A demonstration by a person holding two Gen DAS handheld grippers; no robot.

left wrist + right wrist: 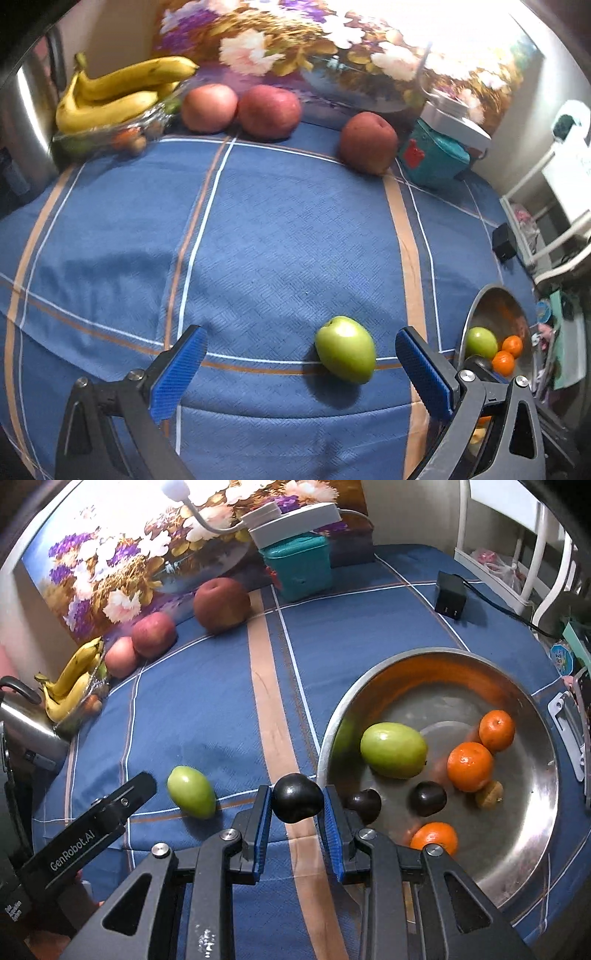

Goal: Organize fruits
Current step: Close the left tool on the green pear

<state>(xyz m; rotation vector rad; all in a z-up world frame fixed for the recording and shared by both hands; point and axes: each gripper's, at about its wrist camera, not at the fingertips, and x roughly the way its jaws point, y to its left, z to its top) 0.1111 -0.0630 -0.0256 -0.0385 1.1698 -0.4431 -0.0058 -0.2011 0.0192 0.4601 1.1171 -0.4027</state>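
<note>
Right up close, the right gripper has its blue pads clamped on a dark plum, holding it just left of the steel bowl's rim and above the blue checked tablecloth. In the bowl sit two more dark plums, a green fruit, three oranges and a small brownish fruit.

Over on the left, the left gripper is spread wide, its blue pads well apart, nothing between them but cloth and a loose green fruit lying on the table nearer the right-hand pad, touching neither.

Further back, a dark red apple rests alone beside a teal box. Left of it, two paler red apples sit side by side against the floral backdrop, and a bunch of bananas lies on a wrapped tray in the far left corner, next to a metal kettle.
</note>
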